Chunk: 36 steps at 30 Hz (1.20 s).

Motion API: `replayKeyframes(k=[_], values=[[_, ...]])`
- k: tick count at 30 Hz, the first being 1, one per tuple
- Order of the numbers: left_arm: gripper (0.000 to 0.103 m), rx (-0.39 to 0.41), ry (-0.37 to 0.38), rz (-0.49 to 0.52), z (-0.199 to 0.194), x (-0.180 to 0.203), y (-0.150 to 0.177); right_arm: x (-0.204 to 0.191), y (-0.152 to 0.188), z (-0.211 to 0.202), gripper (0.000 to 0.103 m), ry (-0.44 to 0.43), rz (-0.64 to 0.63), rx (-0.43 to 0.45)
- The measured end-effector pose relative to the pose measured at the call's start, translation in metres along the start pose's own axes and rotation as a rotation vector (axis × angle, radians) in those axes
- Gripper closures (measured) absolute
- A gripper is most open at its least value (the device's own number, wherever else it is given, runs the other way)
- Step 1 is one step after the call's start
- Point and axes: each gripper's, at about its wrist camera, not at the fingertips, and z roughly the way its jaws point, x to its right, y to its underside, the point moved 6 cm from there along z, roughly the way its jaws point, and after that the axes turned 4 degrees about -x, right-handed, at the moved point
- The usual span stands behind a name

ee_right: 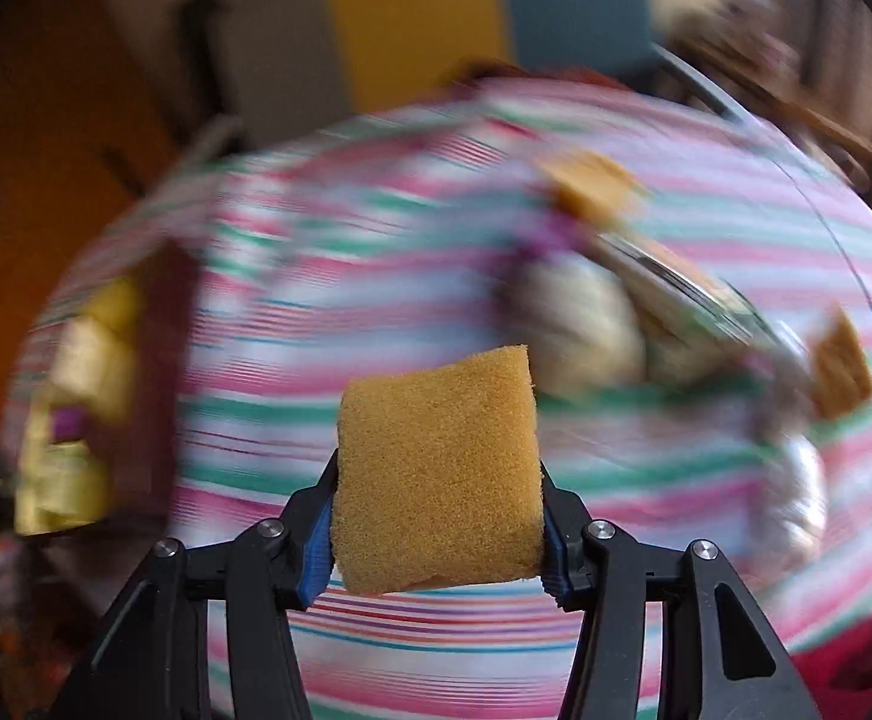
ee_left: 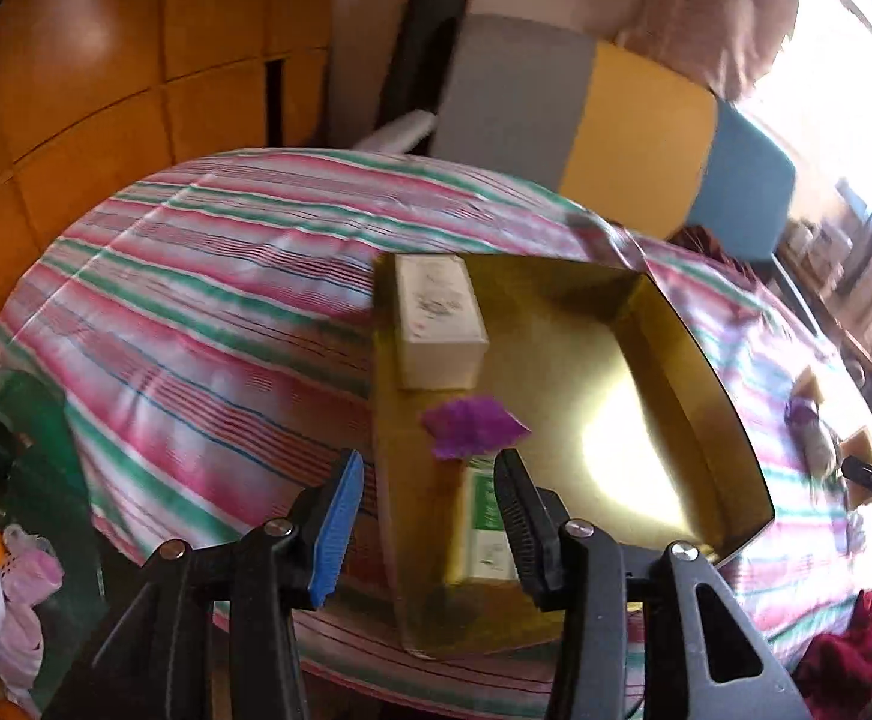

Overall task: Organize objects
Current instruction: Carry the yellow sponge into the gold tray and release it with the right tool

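A gold tray (ee_left: 694, 360) lies on the striped tablecloth (ee_left: 207, 312). In it are a white box (ee_left: 439, 324), a purple fluffy thing (ee_left: 472, 426) and a green-and-white box (ee_left: 487, 522). My left gripper (ee_left: 429, 522) is open and empty over the tray's near left edge, beside the green-and-white box. My right gripper (ee_right: 436, 528) is shut on a yellow sponge (ee_right: 436, 468) and holds it above the cloth. The right wrist view is blurred; the tray shows at its left (ee_right: 75, 396). Two more sponge pieces (ee_right: 595, 183) (ee_right: 841, 369) lie on the cloth.
A pale bundle (ee_right: 580, 324) and a shiny metal item (ee_right: 694, 294) lie between the sponge pieces. A green bin (ee_left: 33, 480) with clutter stands left of the table. Grey, yellow and blue panels (ee_left: 634, 120) and orange cabinets (ee_left: 105, 72) stand behind. Red cloth (ee_left: 844, 654) lies at the near right.
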Motion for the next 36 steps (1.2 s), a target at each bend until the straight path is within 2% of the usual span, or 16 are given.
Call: replayKeyframes(k=[3,6,9,12,16,19,22,23,26,28,36], values=[[0.057,0.008,-0.004,-0.044,-0.004,-0.017,0.002,-0.088,-0.014,-0.001,0.048,-0.120,-0.162,0.023],[0.057,0.008,-0.007,-0.074,-0.003,-0.030,0.004,-0.171,-0.014,0.018,0.047,-0.205,-0.315,-0.015],[0.057,0.011,-0.012,-0.080,-0.004,-0.037,0.008,-0.226,-0.001,0.048,0.047,-0.216,-0.423,-0.081],[0.057,0.006,-0.006,-0.092,-0.001,-0.043,0.011,-0.260,0.019,0.089,0.047,-0.201,-0.477,-0.178],[0.057,-0.005,-0.002,-0.112,0.004,-0.050,0.014,-0.288,0.042,0.122,0.047,-0.183,-0.525,-0.258],[0.057,-0.006,-0.005,-0.115,0.006,-0.052,0.016,-0.304,0.051,0.133,0.044,-0.227,-0.554,-0.286],[0.057,-0.003,-0.005,-0.114,0.006,-0.053,0.015,-0.309,0.059,0.132,0.018,-0.281,-0.562,-0.293],[0.057,-0.001,-0.008,-0.112,0.006,-0.053,0.015,-0.308,0.059,0.130,0.009,-0.287,-0.556,-0.287],[0.057,-0.001,-0.008,-0.101,0.006,-0.049,0.016,-0.299,0.055,0.119,0.007,-0.294,-0.521,-0.253],[0.057,-0.001,-0.008,-0.091,0.005,-0.046,0.016,-0.290,0.051,0.108,0.001,-0.293,-0.501,-0.221],[0.057,0.023,-0.010,-0.009,-0.005,-0.018,0.013,-0.273,0.038,0.076,0.000,-0.252,-0.455,-0.095]])
